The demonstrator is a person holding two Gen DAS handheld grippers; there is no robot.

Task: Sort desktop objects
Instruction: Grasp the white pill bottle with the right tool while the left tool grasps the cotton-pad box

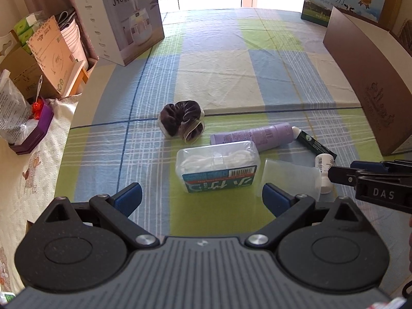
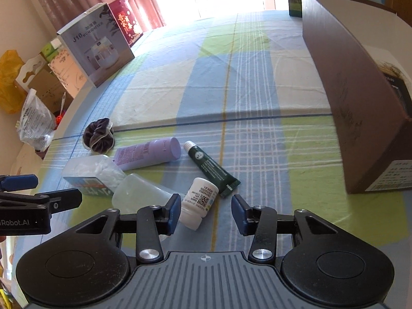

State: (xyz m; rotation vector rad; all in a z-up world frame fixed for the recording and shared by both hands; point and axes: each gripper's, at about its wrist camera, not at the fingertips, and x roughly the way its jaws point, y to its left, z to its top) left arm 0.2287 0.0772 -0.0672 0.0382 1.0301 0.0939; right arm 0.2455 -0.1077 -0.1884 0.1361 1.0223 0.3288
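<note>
Desktop objects lie clustered on the table (image 1: 221,59), which is covered by a blue, green and cream plaid cloth. Dark velvet scrunchie (image 1: 181,125), farthest left and a little apart from the rest. Lavender tube (image 1: 253,135), lying on its side, its crimped end toward the scrunchie. Clear floss-pick box (image 1: 217,168) with a teal label, just in front of the lavender tube. Translucent cup (image 1: 289,177), tipped on its side, touching the box's right end. Dark green tube (image 2: 212,168) with a white cap, lying diagonally beside the lavender tube's cap. Small white bottle (image 2: 198,202), on its side, against the cup and near the green tube's crimped end.

Left gripper (image 1: 202,200): jaws spread wide and holding nothing, the floss-pick box just ahead between them. Right gripper (image 2: 206,212): jaws spread, the white bottle lying just inside the left blue pad; whether the pad touches it cannot be told.

Background: humidifier carton (image 1: 123,23) at far left, brown box (image 2: 355,85) along the right edge, milk carton (image 1: 340,0) at the far right corner.
</note>
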